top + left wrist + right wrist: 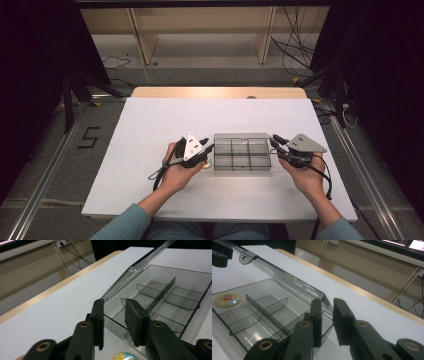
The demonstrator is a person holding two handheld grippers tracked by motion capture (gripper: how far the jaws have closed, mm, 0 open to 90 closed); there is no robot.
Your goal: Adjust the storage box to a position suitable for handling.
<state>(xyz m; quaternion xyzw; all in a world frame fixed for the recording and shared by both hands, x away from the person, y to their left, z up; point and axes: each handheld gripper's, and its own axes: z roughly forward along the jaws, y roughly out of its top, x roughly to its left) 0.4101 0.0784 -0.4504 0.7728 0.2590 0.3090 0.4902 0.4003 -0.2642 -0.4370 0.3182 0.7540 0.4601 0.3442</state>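
A clear grey compartment box lies at the table's middle, its lid raised along the far side. My left gripper is at the box's left end. In the left gripper view its jaws stand apart astride the box's thin end wall, pads not pressing. My right gripper is at the right end. Its jaws also stand apart, over the box's corner by the lid hinge. A small round colourful badge lies on the table under the left gripper, just outside the box.
The white table top has free room all around the box. Inside the box, dividers form several compartments with nothing in them. Shelving and cables lie beyond the table's far edge.
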